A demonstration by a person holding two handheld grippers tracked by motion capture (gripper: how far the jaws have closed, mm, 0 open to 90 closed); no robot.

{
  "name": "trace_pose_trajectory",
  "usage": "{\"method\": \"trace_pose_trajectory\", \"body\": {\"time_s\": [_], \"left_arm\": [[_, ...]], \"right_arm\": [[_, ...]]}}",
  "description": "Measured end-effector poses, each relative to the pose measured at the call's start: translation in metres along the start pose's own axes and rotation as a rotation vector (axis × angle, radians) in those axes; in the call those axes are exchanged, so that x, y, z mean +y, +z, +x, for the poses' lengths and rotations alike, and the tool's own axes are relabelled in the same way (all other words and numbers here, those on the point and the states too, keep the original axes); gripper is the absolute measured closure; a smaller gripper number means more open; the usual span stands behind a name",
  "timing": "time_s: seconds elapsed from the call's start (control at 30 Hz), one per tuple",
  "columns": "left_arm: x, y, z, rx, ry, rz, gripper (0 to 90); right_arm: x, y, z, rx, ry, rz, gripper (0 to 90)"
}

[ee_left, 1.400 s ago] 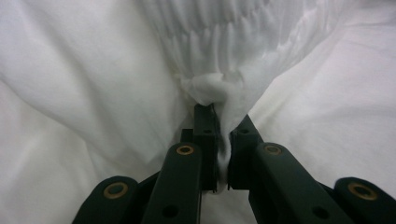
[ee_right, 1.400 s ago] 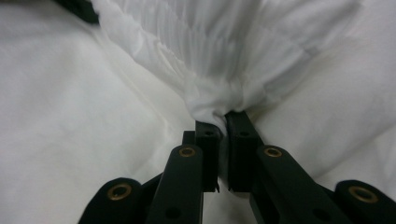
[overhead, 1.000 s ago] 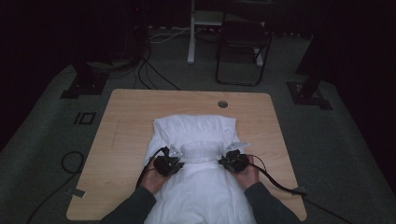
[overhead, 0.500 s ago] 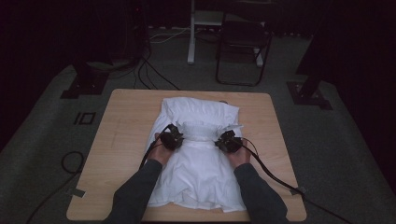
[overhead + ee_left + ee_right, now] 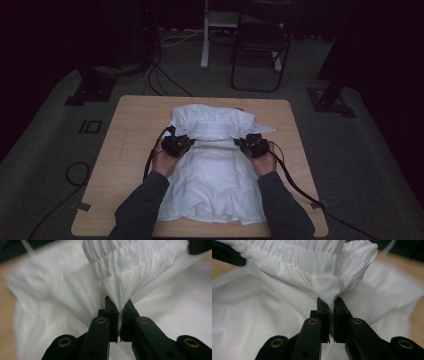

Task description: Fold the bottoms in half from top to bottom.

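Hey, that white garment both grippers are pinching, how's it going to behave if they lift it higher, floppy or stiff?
Probably very floppy: the white garment puckers into fine folds where the left gripper pinches it, and likewise at the right gripper. It likely sags between the two grips, since the rest lies slack on the table. It seems light and unlikely to slip, with both jaws shut on bunched cloth.
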State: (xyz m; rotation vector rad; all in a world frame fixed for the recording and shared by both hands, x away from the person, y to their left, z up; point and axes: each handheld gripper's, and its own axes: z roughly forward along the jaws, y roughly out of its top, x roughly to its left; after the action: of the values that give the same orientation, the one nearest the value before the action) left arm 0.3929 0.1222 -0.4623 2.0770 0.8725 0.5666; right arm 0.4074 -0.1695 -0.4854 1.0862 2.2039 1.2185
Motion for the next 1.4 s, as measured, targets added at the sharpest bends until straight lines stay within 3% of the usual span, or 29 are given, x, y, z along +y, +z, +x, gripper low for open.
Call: {"method": "trace_pose_trajectory", "body": {"time_s": [0.07,0.1,0.13,0.17,0.27,0.33,0.43,0.47,0.5,0.53,0.57,0.6,0.67,0.7,0.77,0.9,0.93,0.97,1.0,1.03,1.1,1.2,1.3,1.37,1.4], "left_arm": [[0.008,-0.02,-0.01,-0.003,0.028,-0.045,87.1],[0.008,-0.02,-0.01,-0.003,0.028,-0.045,87.1],[0.009,-0.035,-0.02,-0.009,0.053,-0.069,87.1],[0.006,-0.04,-0.023,-0.021,0.054,-0.066,87.0],[-0.016,-0.043,-0.029,-0.074,0.018,-0.026,86.5],[-0.037,-0.038,-0.032,-0.119,-0.017,0.017,86.1],[-0.069,-0.019,-0.04,-0.152,-0.036,0.111,85.5],[-0.079,-0.011,-0.042,-0.16,-0.047,0.144,85.2],[-0.079,-0.011,-0.042,-0.16,-0.047,0.144,84.4],[-0.093,0.004,-0.045,-0.162,-0.05,0.197,84.4],[-0.099,0.011,-0.044,-0.174,-0.072,0.203,79.2],[-0.1,0.011,-0.042,-0.193,-0.108,0.188,77.0],[-0.096,0.006,-0.04,-0.214,-0.114,0.189,69.4],[-0.093,0.001,-0.04,-0.212,-0.095,0.179,67.7],[-0.087,-0.009,-0.039,-0.216,-0.1,0.157,64.0],[-0.078,-0.03,-0.029,-0.194,-0.113,0.084,62.6],[-0.076,-0.032,-0.026,-0.193,-0.12,0.072,66.9],[-0.074,-0.036,-0.02,-0.176,-0.139,0.05,71.0],[-0.072,-0.038,-0.016,-0.148,-0.152,0.04,81.0],[-0.069,-0.037,-0.013,-0.133,-0.162,0.037,88.7],[-0.065,-0.027,-0.009,-0.128,-0.169,0.046,90.0],[-0.063,-0.001,-0.011,-0.149,-0.169,0.092,90.0],[-0.067,0.033,-0.016,-0.151,-0.125,0.151,90.0],[-0.073,0.046,-0.014,-0.169,-0.144,0.166,90.0],[-0.076,0.048,-0.013,-0.18,-0.166,0.147,90.0]], "right_arm": [[0.01,-0.02,0.007,-0.027,-0.049,-0.044,86.1],[0.01,-0.02,0.007,-0.027,-0.049,-0.044,86.1],[0.012,-0.029,0.01,-0.034,-0.067,-0.063,86.1],[0.013,-0.044,0.017,-0.029,-0.087,-0.084,86.1],[-0.005,-0.057,0.029,0.019,-0.081,-0.07,86.0],[-0.028,-0.055,0.039,0.053,-0.084,-0.03,86.0],[-0.063,-0.043,0.05,0.082,-0.071,0.054,86.0],[-0.074,-0.037,0.052,0.083,-0.074,0.085,85.9],[-0.074,-0.037,0.052,0.083,-0.074,0.085,85.9],[-0.083,-0.03,0.052,0.087,-0.058,0.112,85.9],[-0.095,-0.019,0.05,0.096,-0.036,0.152,84.9],[-0.099,-0.014,0.047,0.111,-0.004,0.161,82.7],[-0.097,-0.014,0.041,0.124,0.04,0.166,72.6],[-0.096,-0.015,0.04,0.118,0.045,0.16,68.6],[-0.093,-0.021,0.036,0.124,0.053,0.151,59.0],[-0.086,-0.045,0.033,0.155,0.045,0.063,50.5],[-0.083,-0.052,0.032,0.155,0.049,0.025,52.3],[-0.081,-0.057,0.031,0.149,0.061,-0.001,62.4],[-0.078,-0.064,0.027,0.143,0.077,-0.033,75.7],[-0.076,-0.066,0.024,0.122,0.089,-0.034,83.0],[-0.073,-0.058,0.017,0.084,0.107,0.012,88.3],[-0.072,-0.035,0.011,0.086,0.133,0.061,88.3],[-0.076,-0.007,0.005,0.044,0.137,0.126,88.3],[-0.08,0.011,0.003,0.075,0.155,0.141,88.5],[-0.081,0.012,0.003,0.087,0.154,0.137,88.3]]}}
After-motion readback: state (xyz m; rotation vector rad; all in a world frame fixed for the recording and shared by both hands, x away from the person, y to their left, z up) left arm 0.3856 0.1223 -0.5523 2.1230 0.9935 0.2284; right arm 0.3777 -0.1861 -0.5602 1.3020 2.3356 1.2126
